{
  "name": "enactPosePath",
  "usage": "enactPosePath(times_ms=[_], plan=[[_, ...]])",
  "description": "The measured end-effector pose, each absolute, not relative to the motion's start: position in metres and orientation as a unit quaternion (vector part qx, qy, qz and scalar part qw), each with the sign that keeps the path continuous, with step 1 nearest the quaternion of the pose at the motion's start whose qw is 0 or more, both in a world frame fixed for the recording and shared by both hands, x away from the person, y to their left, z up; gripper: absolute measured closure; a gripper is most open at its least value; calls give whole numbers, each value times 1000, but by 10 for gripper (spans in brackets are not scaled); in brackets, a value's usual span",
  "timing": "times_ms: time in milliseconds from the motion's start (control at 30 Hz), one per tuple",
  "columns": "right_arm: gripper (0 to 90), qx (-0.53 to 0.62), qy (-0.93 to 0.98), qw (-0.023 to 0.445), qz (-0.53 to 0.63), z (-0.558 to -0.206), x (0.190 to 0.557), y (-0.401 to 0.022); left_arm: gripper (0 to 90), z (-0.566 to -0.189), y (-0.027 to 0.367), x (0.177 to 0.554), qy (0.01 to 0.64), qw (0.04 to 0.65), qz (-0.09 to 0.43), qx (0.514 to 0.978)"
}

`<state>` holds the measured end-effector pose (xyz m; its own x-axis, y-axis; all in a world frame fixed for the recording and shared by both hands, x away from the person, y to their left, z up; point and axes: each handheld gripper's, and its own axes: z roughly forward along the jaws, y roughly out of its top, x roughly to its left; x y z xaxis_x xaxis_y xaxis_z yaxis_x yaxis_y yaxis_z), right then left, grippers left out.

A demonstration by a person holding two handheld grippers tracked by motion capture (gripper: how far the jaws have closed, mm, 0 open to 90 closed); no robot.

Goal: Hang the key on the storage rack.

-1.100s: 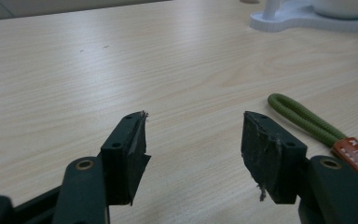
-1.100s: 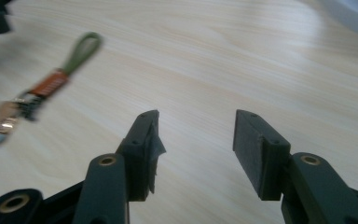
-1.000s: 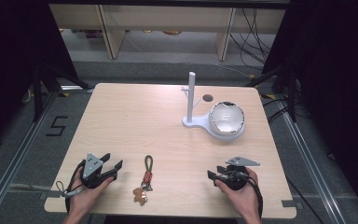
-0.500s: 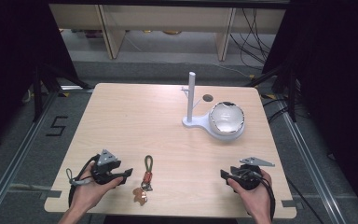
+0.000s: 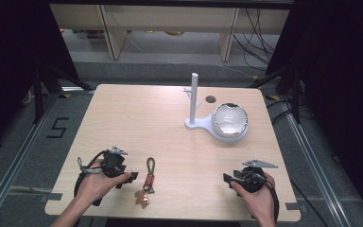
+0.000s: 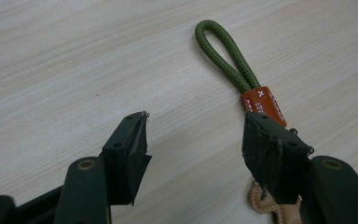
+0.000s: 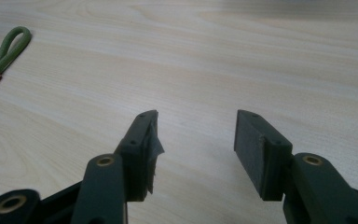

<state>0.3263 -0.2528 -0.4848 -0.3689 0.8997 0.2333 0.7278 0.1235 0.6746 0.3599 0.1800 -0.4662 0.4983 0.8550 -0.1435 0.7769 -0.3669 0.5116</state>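
Observation:
A keychain lies flat near the table's front edge: a green cord loop [image 5: 150,165] [image 6: 226,56] [image 7: 10,45], an orange sleeve [image 6: 264,105], and a tan leather tag [image 5: 142,199] at the near end. My left gripper [image 5: 128,177] [image 6: 193,140] is open just left of the keychain, low over the wood, and its right jaw covers the clasp below the sleeve. Nothing sits between its jaws. At the front right my right gripper [image 5: 228,178] [image 7: 196,135] is open over bare wood and points left toward the keychain.
A white stand [image 5: 194,101] with an upright post and a side hook rises at the back right. A white bowl [image 5: 229,121] rests against its base. A small round hole [image 5: 211,100] is in the tabletop behind it. Cables trail from both grippers.
Both hands have drawn back toward the front edge. The left gripper has lowered and come in beside the keychain. The right gripper has slid right and nearer.

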Motion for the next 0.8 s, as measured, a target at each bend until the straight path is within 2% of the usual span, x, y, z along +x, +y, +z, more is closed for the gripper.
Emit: enactPosePath(times_ms=[300,500,633,800], plan=[[501,549,744,104,367,-486,327,-249,403,-470,152,367,503,233,22,832],[498,546,747,110,362,-488,327,-249,418,-471,131,375,509,218,3,833],[497,546,748,93,365,-488,326,-246,445,-473,116,380,515,202,-2,833],[497,542,751,95,366,-489,327,-247,478,-477,104,384,513,175,-3,841]])
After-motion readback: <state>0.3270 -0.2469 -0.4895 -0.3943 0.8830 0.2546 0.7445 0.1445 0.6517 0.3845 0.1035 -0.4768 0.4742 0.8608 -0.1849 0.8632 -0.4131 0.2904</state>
